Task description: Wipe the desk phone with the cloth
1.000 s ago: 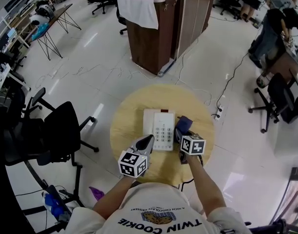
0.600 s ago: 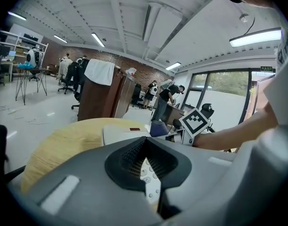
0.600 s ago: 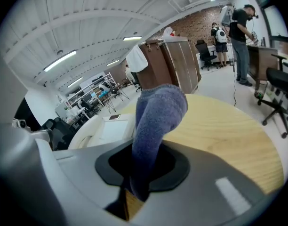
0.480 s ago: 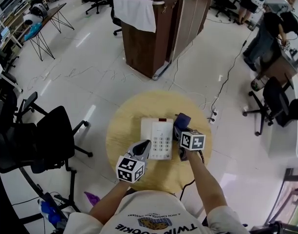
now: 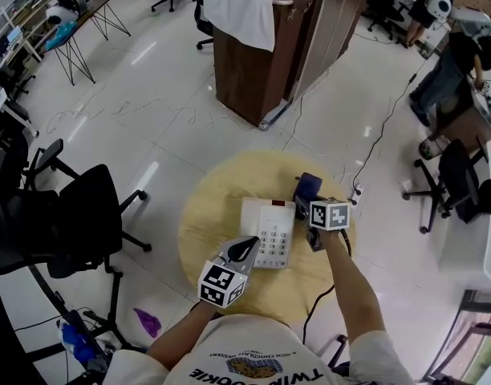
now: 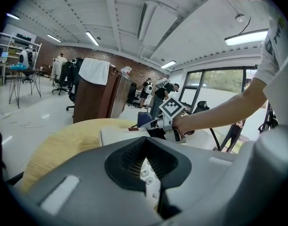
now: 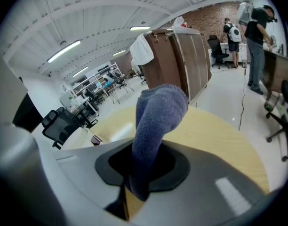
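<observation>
Beside phone (image 5: 257, 215) — farther up than before, right claw (image 5: 311, 208) clamped on cloth (image 7: 158, 112), left claw (image 5: 246, 249) closed, empty

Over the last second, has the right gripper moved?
Yes. The right gripper, gripping the cloth, slid along the desk phone's right side toward its far end.

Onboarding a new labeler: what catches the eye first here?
A white desk phone sits on a round wooden table. The right gripper clamps a blue cloth at the phone's far right corner; the left gripper, shut and empty, points at its near left edge.
</observation>
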`<control>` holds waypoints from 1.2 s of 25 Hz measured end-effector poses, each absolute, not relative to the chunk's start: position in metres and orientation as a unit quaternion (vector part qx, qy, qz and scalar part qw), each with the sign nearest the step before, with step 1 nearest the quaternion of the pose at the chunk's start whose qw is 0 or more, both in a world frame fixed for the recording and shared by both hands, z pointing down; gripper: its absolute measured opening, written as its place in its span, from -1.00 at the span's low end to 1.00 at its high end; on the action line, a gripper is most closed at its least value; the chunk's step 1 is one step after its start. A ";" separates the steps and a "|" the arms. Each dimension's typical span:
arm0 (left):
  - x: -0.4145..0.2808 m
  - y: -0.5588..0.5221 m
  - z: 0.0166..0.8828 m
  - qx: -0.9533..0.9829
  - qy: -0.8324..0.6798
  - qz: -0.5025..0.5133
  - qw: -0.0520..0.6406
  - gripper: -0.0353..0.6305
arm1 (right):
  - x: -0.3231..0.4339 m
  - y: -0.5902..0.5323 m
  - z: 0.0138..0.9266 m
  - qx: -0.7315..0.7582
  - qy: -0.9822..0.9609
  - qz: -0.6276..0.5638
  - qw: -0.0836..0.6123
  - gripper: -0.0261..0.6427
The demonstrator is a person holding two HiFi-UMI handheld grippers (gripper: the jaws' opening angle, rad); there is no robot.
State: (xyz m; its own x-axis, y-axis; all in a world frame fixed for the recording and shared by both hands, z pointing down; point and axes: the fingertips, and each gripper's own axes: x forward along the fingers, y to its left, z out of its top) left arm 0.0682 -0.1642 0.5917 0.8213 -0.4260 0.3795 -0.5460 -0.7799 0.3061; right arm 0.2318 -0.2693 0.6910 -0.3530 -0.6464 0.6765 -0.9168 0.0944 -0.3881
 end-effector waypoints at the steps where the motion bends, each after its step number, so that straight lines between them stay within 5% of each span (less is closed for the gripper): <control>1: 0.067 -0.165 0.591 0.932 -0.261 0.145 0.206 -0.92 | 0.232 -0.274 0.689 0.531 -0.727 0.391 0.190 -0.72; 7: 0.063 -0.167 0.588 0.931 -0.263 0.139 0.211 -0.92 | 0.220 -0.293 0.680 0.416 -0.777 0.319 0.349 -0.72; 15: 0.059 -0.163 0.583 0.933 -0.261 0.135 0.209 -0.92 | 0.193 -0.293 0.700 0.294 -0.792 0.268 0.463 -0.73; 30: 0.070 -0.137 0.589 0.942 -0.214 0.142 0.217 -0.92 | 0.122 -0.314 0.707 0.226 -0.787 0.327 0.472 -0.73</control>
